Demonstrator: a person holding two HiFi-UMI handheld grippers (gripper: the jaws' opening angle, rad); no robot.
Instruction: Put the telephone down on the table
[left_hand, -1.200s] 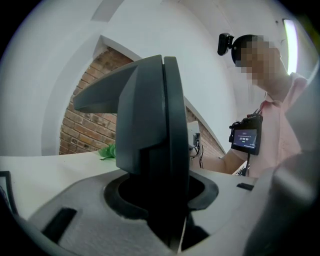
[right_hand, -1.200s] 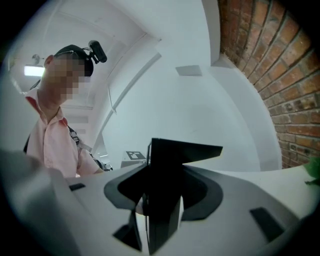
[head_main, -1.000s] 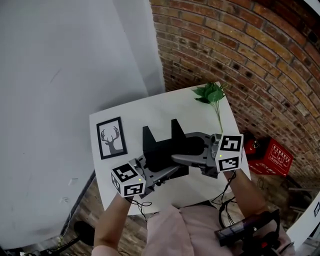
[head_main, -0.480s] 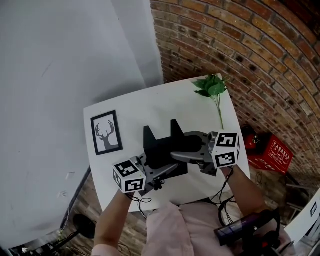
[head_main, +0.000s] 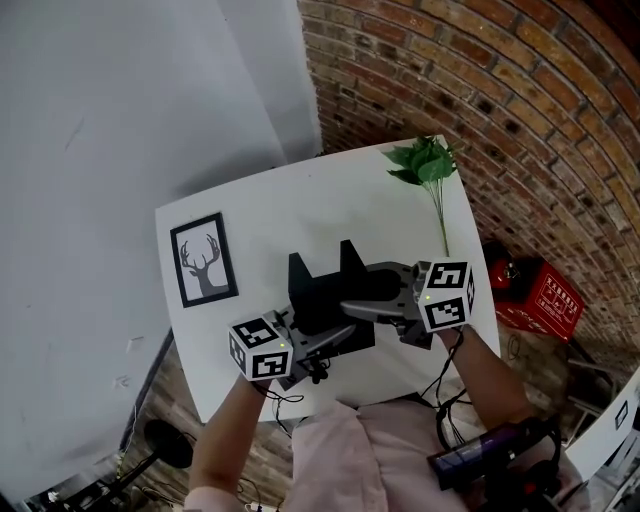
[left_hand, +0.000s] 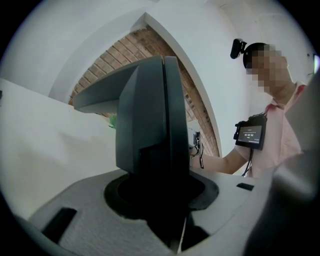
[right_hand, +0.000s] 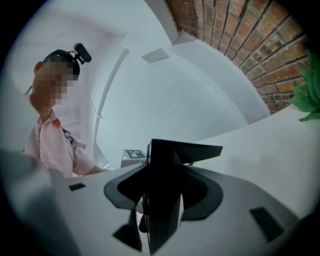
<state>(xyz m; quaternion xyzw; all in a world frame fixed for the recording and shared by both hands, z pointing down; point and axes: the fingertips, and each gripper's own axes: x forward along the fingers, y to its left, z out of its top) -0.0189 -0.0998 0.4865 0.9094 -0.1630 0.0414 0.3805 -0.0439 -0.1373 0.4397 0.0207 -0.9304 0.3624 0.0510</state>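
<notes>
1. Clamping telephone at near-left edge in left gripper; pinching its right side in right gripper.
2. Holding it over middle of table, long axis spanning gripper to gripper.
3. Judging table straight beneath; needing both lowering together.

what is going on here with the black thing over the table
A person is holding a black telephone with two handheld grippers over a white table. The left gripper and the right gripper are each clamped on one side of it. From these views I cannot tell whether it touches the tabletop yet. A framed deer picture lies to the left and a leafy sprig at the far right corner.
</notes>
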